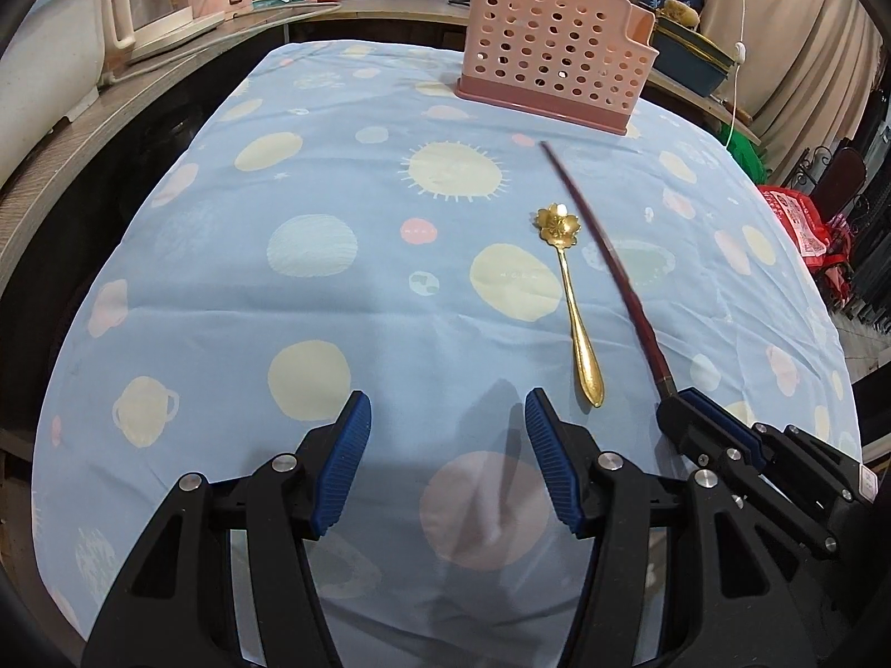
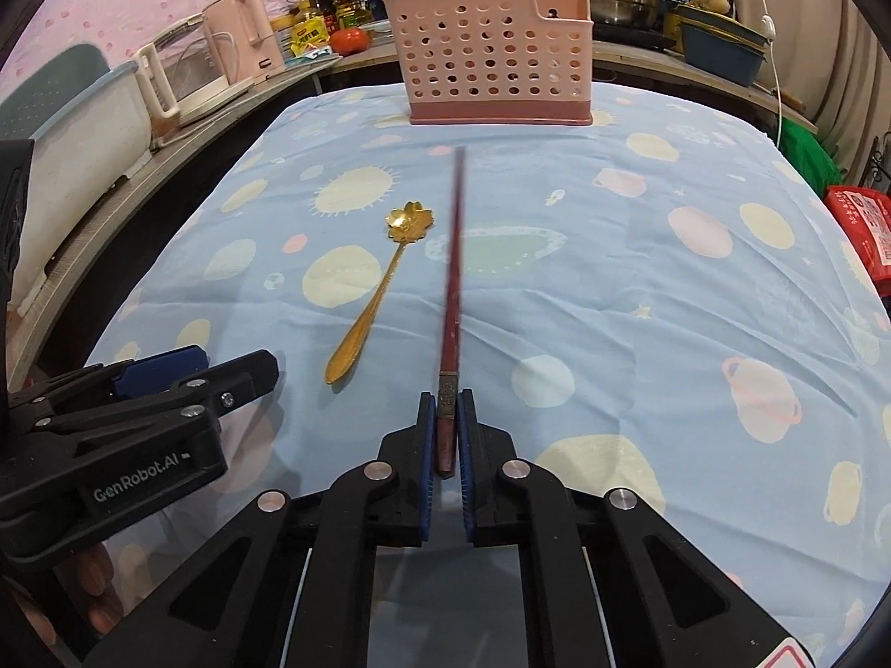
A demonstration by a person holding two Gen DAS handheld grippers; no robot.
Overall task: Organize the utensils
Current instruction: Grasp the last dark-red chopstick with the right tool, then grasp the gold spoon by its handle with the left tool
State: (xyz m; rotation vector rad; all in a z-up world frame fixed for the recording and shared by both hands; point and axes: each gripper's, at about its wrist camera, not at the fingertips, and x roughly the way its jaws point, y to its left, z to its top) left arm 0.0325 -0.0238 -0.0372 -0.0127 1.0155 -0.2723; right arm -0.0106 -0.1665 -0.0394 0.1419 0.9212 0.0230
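The chopstick's (image 2: 452, 278) far end is motion-blurred. Contents of the pink holder (image 2: 489, 55), at the table's far edge, are hard to make out. Right gripper (image 2: 446, 434) clamps the chopstick's near end; left gripper (image 1: 448, 462) is released. Gold spoon (image 1: 571, 300) lies left of the chopstick.

The desk (image 2: 640, 289) is covered by a blue cloth (image 1: 234, 300) printed with planets. A gold spoon (image 2: 372, 300) lies flat on it; a pink holder (image 2: 490, 55) stands at the far end.
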